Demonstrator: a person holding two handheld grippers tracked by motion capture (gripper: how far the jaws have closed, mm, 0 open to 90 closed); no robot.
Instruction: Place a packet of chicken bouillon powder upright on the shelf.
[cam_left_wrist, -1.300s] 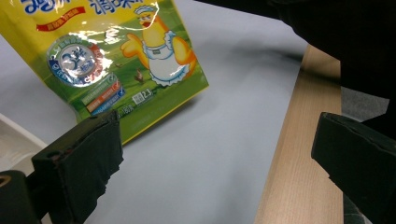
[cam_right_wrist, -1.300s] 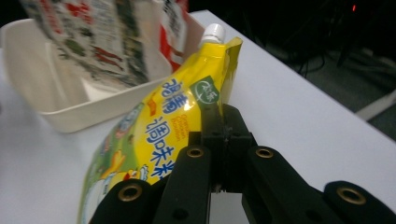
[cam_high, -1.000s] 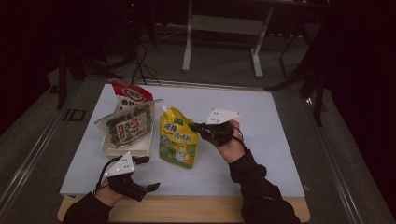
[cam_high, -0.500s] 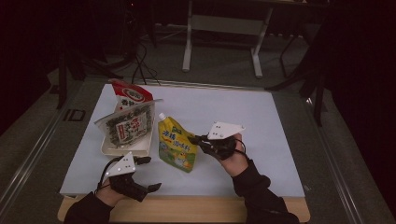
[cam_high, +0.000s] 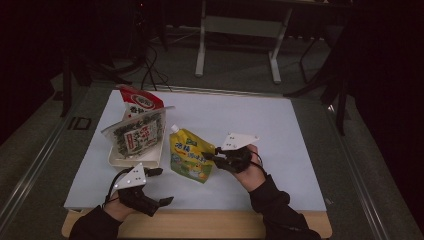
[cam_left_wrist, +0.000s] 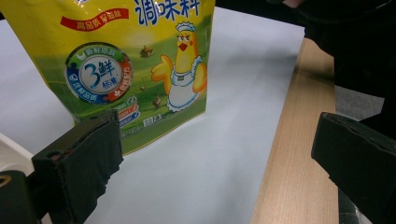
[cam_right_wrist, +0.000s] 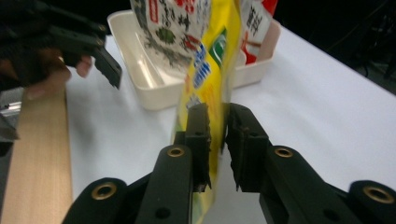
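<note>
A yellow seasoning pouch (cam_high: 188, 152) with a cartoon chicken stands on its bottom edge on the white table top. My right gripper (cam_high: 207, 157) is shut on its right side edge. In the right gripper view the two jaws (cam_right_wrist: 217, 126) pinch the thin yellow pouch (cam_right_wrist: 210, 65) between them. My left gripper (cam_high: 161, 186) is open near the table's front edge, to the left of and in front of the pouch, holding nothing. In the left gripper view the pouch (cam_left_wrist: 140, 60) stands just beyond the wide-apart jaws of the left gripper (cam_left_wrist: 219, 154).
A white tray (cam_high: 134, 161) left of the pouch holds a leaning seaweed packet (cam_high: 137, 135), with a red-and-white packet (cam_high: 140, 102) behind it. A wooden strip (cam_left_wrist: 299, 154) runs along the table's front edge. The right half of the table top (cam_high: 280, 135) is bare.
My right gripper has drawn nearer to the person and slightly left, bringing the pouch with it. The left gripper has stayed in place, open.
</note>
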